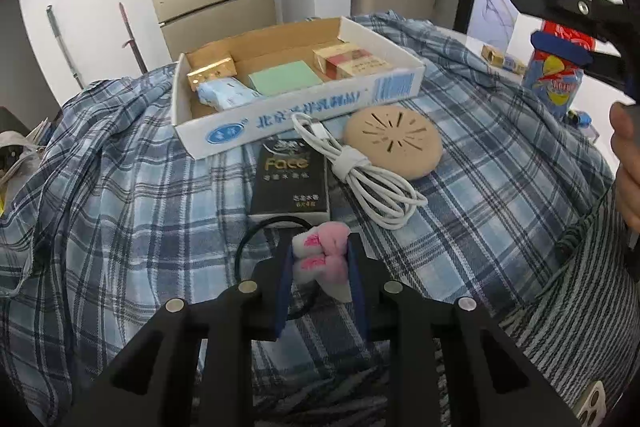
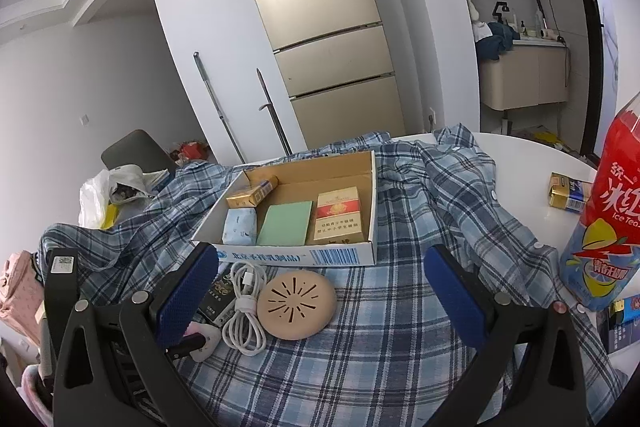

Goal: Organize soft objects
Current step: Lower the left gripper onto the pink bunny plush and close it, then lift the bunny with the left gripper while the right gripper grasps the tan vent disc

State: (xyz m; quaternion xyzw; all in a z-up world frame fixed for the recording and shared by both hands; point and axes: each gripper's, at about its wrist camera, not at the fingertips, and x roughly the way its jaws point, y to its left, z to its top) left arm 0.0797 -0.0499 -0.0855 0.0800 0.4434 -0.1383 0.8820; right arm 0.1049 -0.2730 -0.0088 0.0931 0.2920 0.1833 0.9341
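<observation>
My left gripper [image 1: 320,255] is shut on a pink and white plush hair tie [image 1: 322,253] with a black elastic loop, held low over the blue plaid cloth [image 1: 120,207]. In the right wrist view only its white end [image 2: 206,341] shows beside the left gripper. My right gripper [image 2: 320,291] is open and empty, above a round tan sponge [image 2: 297,303], which also shows in the left wrist view [image 1: 394,143]. The white cardboard box [image 1: 304,113] behind holds a light blue tissue pack [image 2: 239,225], a green pad and cigarette packs.
A coiled white cable [image 1: 368,171] and a black "Face" pack [image 1: 292,183] lie in front of the box [image 2: 296,254]. An ice tea bottle [image 2: 604,227] and small cartons [image 2: 568,195] stand at the right. A fridge [image 2: 320,27] is behind the table.
</observation>
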